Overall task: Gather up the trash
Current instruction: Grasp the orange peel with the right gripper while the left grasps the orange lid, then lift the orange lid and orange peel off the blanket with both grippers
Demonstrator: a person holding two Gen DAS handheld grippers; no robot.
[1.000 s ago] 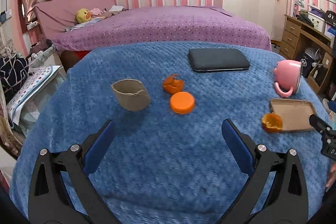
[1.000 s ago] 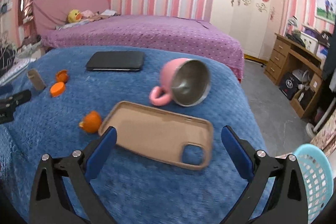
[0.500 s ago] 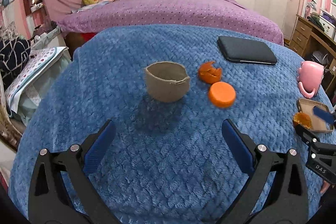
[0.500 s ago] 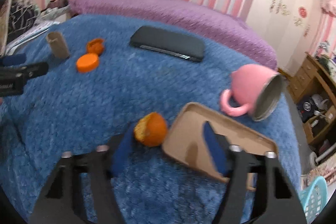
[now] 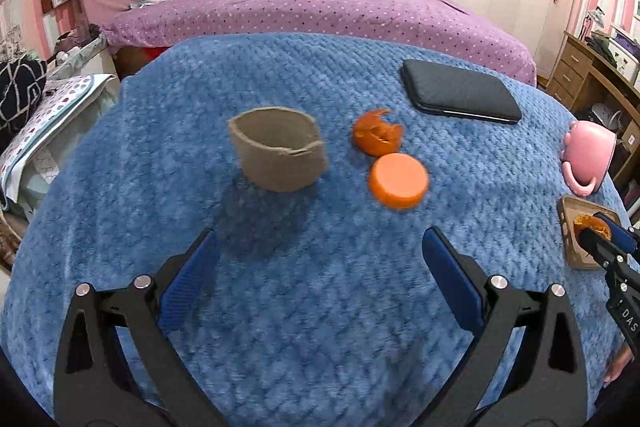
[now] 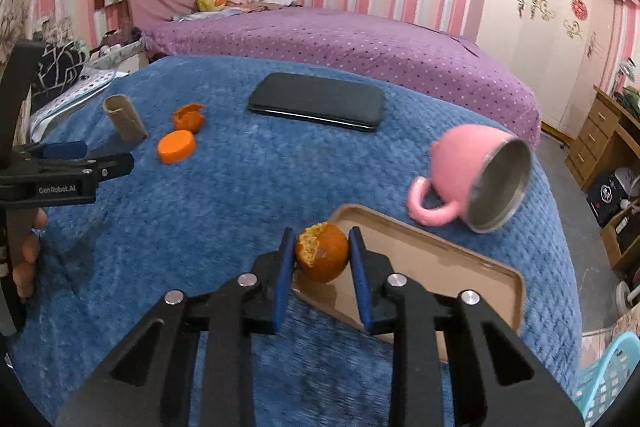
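A half-peeled orange (image 6: 322,253) sits at the near-left edge of the tan phone case (image 6: 420,259) on the blue blanket. My right gripper (image 6: 321,251) has its jaws closing, and both blue pads touch the orange's sides. The left wrist view shows the same orange (image 5: 590,225) and the right gripper (image 5: 604,233) at the far right. My left gripper (image 5: 320,267) stands open over bare blanket, short of a torn cardboard tube (image 5: 280,155). An orange peel (image 5: 378,139) and an orange cap (image 5: 398,179) lie to the right of the tube.
A black phone (image 6: 316,105) lies at the back of the blanket. A pink mug (image 6: 476,179) lies tipped on its side beyond the phone case. A light blue basket (image 6: 608,379) stands on the floor at the lower right. A purple bed (image 6: 340,35) is behind.
The right gripper swung left from over the phone case to the orange and its jaws closed around it. The left gripper moved closer to the cardboard tube and stayed open.
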